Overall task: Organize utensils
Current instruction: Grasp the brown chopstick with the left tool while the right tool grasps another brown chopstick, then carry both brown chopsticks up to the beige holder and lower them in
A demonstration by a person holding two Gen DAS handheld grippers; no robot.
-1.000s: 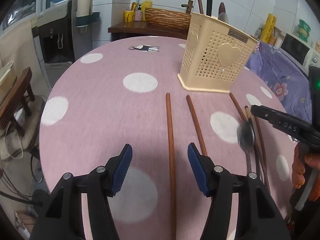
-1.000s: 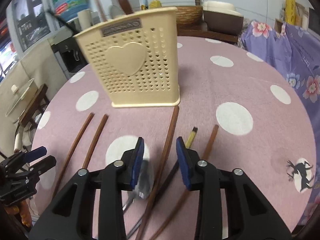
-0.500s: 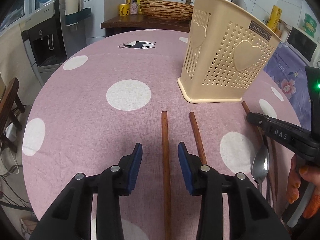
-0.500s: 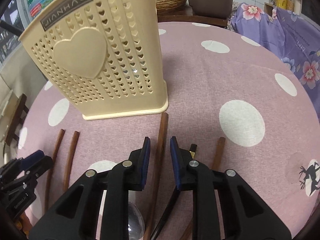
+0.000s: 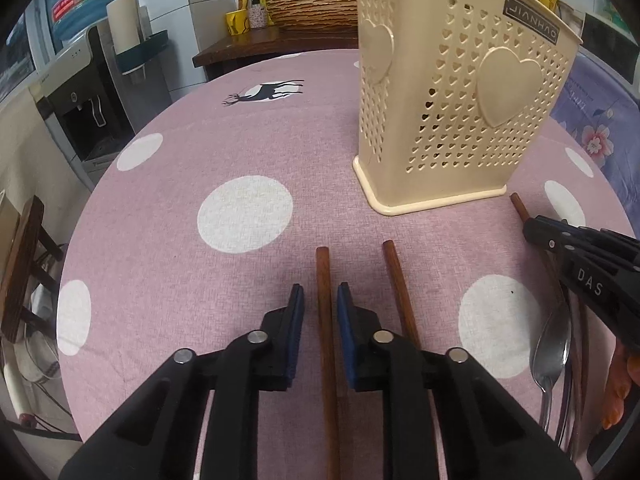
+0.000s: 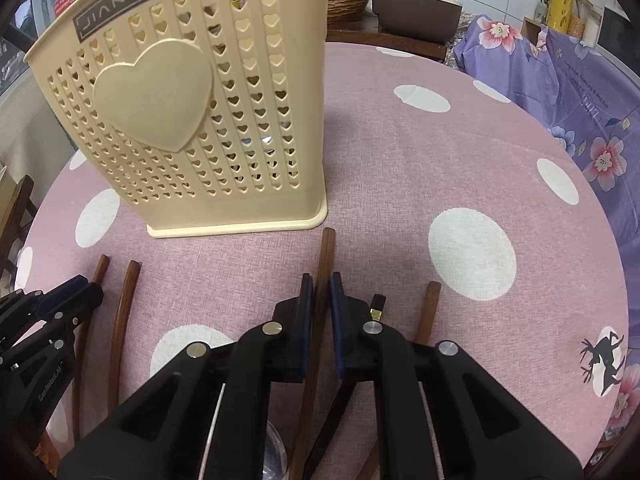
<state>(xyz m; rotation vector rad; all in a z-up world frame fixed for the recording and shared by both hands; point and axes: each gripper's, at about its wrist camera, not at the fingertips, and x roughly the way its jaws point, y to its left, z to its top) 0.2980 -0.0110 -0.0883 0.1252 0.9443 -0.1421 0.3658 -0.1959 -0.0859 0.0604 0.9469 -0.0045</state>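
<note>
A cream perforated utensil holder [image 5: 460, 120] [image 6: 192, 120] stands on the pink dotted tablecloth [image 5: 240, 140]. In the left wrist view my left gripper [image 5: 320, 296] straddles a brown chopstick [image 5: 322, 264]. Its jaws are closing, with thin gaps still on both sides. A second brown chopstick [image 5: 394, 280] lies just right of it. In the right wrist view my right gripper [image 6: 321, 284] is shut on another brown chopstick [image 6: 327, 248] that points at the holder's base. A metal spoon [image 5: 550, 356] lies beside the right gripper [image 5: 530, 229].
A black chopstick with a gold tip [image 6: 378, 306] and one more brown chopstick [image 6: 428, 308] lie right of my right gripper. My left gripper [image 6: 80, 292] shows at the left edge there. A purple floral cloth [image 6: 580, 92] hangs past the table's right edge.
Both grippers moved forward toward the holder and lower over the table. The jaws of both narrowed around a chopstick, the right pair closing onto its chopstick.
</note>
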